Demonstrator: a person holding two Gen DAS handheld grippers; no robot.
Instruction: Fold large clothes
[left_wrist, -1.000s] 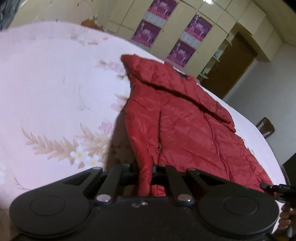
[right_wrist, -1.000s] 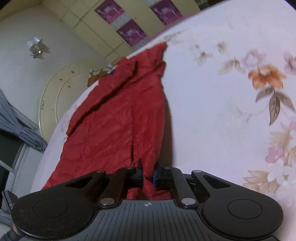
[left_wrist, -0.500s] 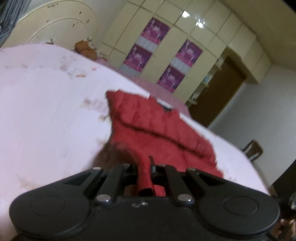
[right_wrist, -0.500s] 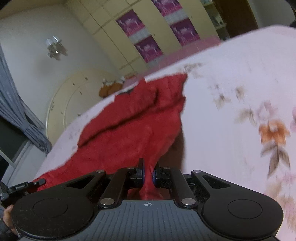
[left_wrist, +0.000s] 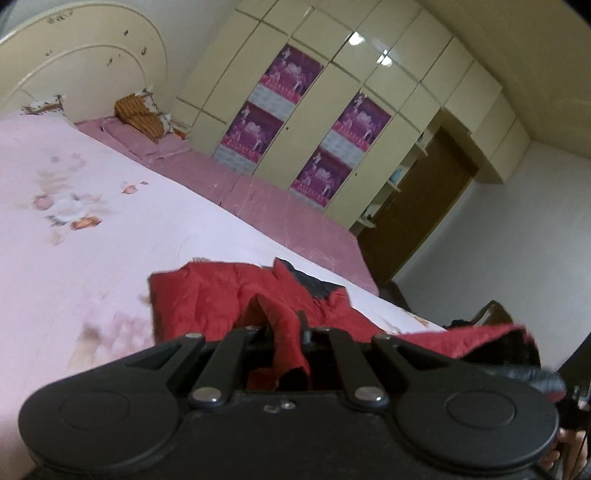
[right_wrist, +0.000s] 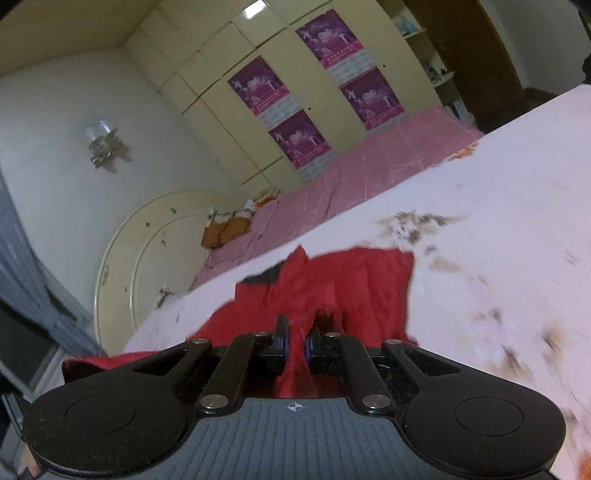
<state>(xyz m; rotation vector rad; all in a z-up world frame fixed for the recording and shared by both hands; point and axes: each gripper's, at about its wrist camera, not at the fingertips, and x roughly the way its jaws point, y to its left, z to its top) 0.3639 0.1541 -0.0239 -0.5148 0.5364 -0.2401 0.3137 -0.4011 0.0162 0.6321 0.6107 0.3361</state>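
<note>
A red quilted jacket lies on a bed with a pale pink flowered sheet. My left gripper is shut on a fold of the jacket's edge and holds it lifted above the bed. My right gripper is shut on another part of the jacket's edge, also lifted. The jacket's dark lining shows near the collar. In the left wrist view, the right gripper shows at the far right edge under a raised red flap.
A cream round headboard and pillows are at the head of the bed. A darker pink cover lies along the far side. Cream wardrobes with purple posters and a brown door stand beyond.
Both grippers have lifted the jacket's edge and carried it toward the collar end. The far part of the jacket looks much shorter, and both cameras tilted up toward the wardrobes.
</note>
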